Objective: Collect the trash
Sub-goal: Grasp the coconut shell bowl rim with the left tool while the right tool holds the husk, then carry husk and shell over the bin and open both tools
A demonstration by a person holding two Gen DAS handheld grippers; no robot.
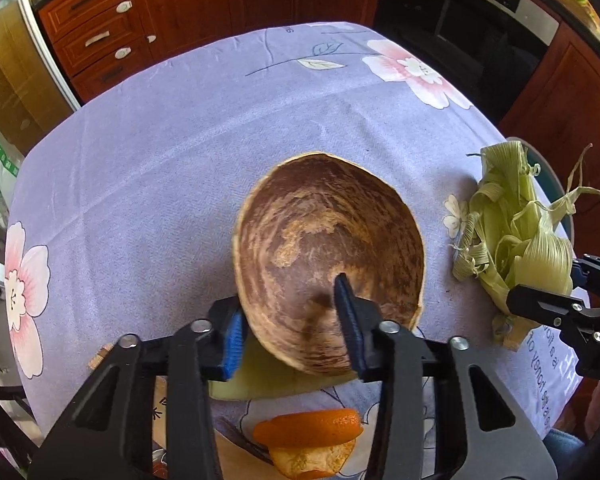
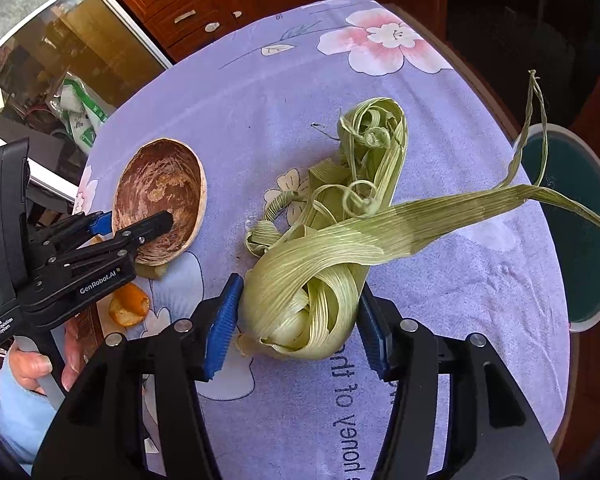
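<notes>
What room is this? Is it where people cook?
Probably a home kitchen. Behind the table with its flowered purple cloth stand wooden drawers and what looks like a built-in oven. Food scraps lie on the cloth: corn husks, an orange peel and a brown shell.

Left gripper [image 1: 292,320] straddling the wall of a brown coconut shell [image 1: 328,240] — orange peel [image 1: 308,428] below, corn husks [image 1: 512,232] at right.

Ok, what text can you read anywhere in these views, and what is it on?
"GenRobot.AI": side of the left gripper.
"Data Acquisition System": its handle end.
"DA", cut off: right gripper body.
"honey of", upside down: tablecloth print; the rest is cut off or hidden.
Green-and-white bag: print too blurred.
</notes>
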